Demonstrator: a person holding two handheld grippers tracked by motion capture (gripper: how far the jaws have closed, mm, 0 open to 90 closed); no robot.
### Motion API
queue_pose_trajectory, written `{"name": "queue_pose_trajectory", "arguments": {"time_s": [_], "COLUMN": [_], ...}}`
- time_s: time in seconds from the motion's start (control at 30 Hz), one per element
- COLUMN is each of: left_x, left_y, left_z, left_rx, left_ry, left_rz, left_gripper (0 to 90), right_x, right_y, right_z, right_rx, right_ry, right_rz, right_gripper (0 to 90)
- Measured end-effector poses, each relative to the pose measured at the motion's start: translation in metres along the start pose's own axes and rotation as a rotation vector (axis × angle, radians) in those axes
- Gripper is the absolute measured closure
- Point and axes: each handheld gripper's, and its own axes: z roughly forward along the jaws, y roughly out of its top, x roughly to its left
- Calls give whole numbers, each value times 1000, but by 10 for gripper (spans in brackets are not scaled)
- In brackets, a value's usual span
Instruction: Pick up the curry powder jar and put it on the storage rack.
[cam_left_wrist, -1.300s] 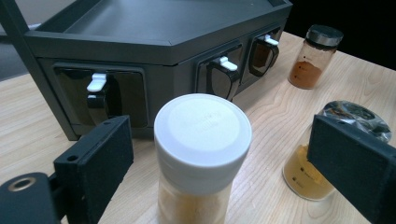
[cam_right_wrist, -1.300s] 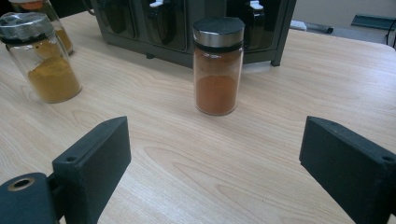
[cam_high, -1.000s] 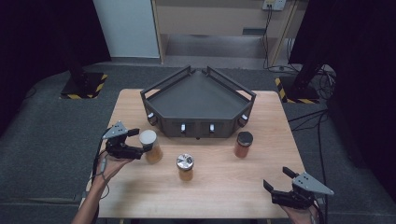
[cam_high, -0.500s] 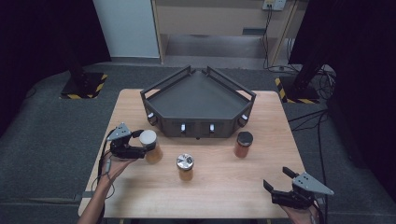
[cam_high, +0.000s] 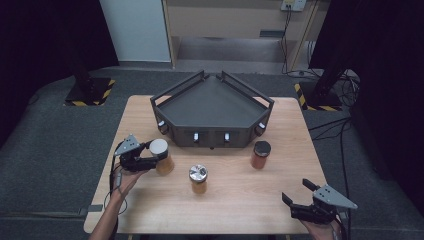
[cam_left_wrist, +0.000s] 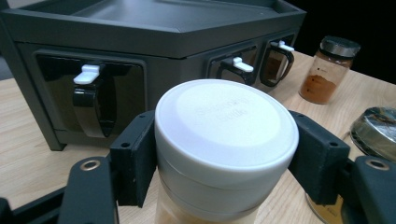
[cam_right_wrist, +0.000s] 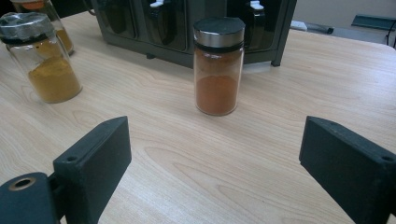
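Observation:
A jar with a white lid (cam_high: 159, 148) and tan contents stands on the left part of the wooden table (cam_high: 240, 200). My left gripper (cam_high: 155, 156) comes at it from the left. Its jaws have just been closing, and the black pads (cam_left_wrist: 135, 156) now press on both sides of the white lid (cam_left_wrist: 226, 116). At the table's near right corner my right gripper (cam_high: 296, 191) rests low with its jaws wide apart (cam_right_wrist: 215, 154) and nothing between them. It points at a dark-lidded jar of orange-brown powder (cam_right_wrist: 218, 67) some way ahead.
A dark three-sided rack (cam_high: 210, 135) with white-clipped slots in its front wall stands at the back middle. A silver-lidded jar of yellow powder (cam_high: 198, 179) stands mid-table, and the dark-lidded jar (cam_high: 261, 155) stands to its right. Dark floor surrounds the table.
The left gripper has sunk a little beside the white-lidded jar and its jaws have closed onto the lid. The right gripper has stayed where it was.

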Motion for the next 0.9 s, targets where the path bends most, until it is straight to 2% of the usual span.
{"name": "queue_pose_trajectory", "arguments": {"time_s": [0.27, 0.5, 0.73, 0.9], "left_x": [-4, -5, -10, -14], "left_y": [2, 9, 27, 42], "left_z": [-1, -2, -5, -7], "left_rx": [4, 10, 6, -5], "left_ry": [19, 9, -11, -31], "left_rz": [4, 16, 44, 48], "left_gripper": [314, 315, 316, 316], "right_x": [0, 0, 0, 0], "right_y": [0, 0, 0, 0], "right_z": [0, 1, 1, 1], "right_rx": [0, 1, -1, 0], "right_ry": [0, 1, 1, 1], "right_rz": [2, 0, -2, -1], "right_gripper": [90, 91, 91, 91]}}
